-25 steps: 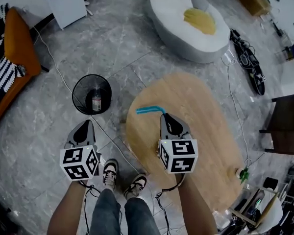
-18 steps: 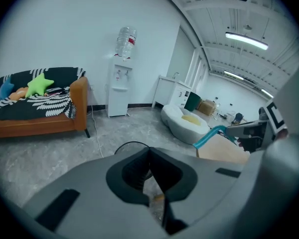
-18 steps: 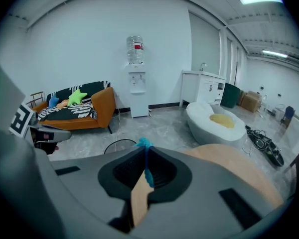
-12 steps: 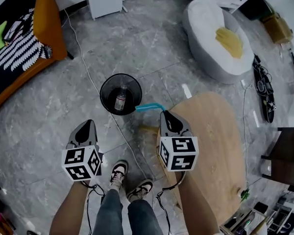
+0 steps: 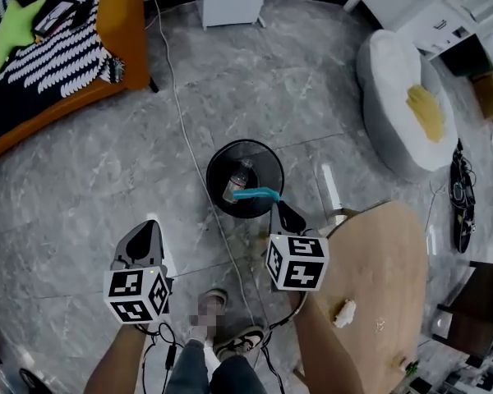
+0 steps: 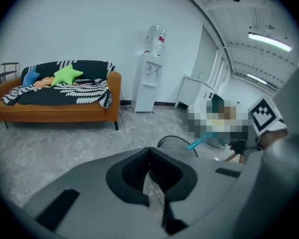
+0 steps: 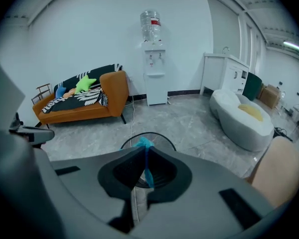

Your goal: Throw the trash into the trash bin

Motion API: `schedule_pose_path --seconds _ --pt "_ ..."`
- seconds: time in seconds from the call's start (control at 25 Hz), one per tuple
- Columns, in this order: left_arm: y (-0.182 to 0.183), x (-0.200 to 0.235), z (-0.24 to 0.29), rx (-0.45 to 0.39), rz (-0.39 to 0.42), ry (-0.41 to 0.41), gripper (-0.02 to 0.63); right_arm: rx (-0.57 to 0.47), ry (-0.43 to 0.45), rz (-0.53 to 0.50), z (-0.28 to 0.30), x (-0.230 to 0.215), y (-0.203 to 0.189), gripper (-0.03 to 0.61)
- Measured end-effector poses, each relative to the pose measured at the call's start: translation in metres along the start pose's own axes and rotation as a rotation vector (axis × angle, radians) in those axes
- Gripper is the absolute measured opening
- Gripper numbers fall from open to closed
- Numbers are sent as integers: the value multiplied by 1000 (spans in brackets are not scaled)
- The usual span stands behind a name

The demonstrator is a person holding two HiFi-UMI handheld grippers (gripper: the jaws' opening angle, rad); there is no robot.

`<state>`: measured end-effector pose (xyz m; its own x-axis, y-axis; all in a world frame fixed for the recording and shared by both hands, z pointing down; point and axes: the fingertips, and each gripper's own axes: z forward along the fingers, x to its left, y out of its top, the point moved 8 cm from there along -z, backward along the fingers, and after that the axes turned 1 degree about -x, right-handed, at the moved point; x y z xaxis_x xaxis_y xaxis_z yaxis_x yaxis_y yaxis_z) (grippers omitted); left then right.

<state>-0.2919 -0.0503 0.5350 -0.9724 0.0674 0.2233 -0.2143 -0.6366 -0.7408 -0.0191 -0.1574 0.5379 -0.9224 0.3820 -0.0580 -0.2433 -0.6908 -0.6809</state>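
Observation:
A black mesh trash bin [image 5: 222, 158] stands on the grey floor, with a clear bottle [image 5: 236, 184] lying inside it. My right gripper [image 5: 277, 206] is shut on a bent blue strip [image 5: 256, 193], which hangs over the bin's near rim. In the right gripper view the blue strip [image 7: 147, 159] is pinched between the jaws of the right gripper [image 7: 146, 151], and the trash bin [image 7: 159, 135] sits just beyond them. My left gripper [image 5: 150, 222] hovers over bare floor to the left of the bin. Seen from the left gripper view, the left gripper [image 6: 149, 151] has its jaws shut on nothing.
A wooden table [image 5: 386, 277] with a crumpled white scrap [image 5: 343, 312] lies at the lower right. A white beanbag [image 5: 394, 113] is at the right, an orange sofa [image 5: 119, 31] at the top left, a water dispenser [image 7: 153, 68] by the wall. A cable [image 5: 181, 130] crosses the floor.
Both grippers have swung left, away from the table. The blue strip, earlier over the tabletop, now hangs over the bin's near rim. The left gripper stays shut and empty.

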Motion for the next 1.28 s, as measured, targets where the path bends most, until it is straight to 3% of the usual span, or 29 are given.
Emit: schedule_pose_path --seconds 0.48,0.52,0.6,0.64,1.28 --pt "-39 45 19 39 -43 25 -8 38 -61 -57 66 23 -6 25" --pt "-40 47 20 39 -41 24 -8 36 -66 -63 68 25 -7 49" --pt "-39 50 21 40 -35 22 -8 35 -58 -65 70 28 -9 171" --pt "-38 51 22 40 -31 21 -8 38 -53 -63 71 29 -10 179" --pt "-21 5 27 39 17 -32 -8 -12 -32 -5 23 6 -6 158"
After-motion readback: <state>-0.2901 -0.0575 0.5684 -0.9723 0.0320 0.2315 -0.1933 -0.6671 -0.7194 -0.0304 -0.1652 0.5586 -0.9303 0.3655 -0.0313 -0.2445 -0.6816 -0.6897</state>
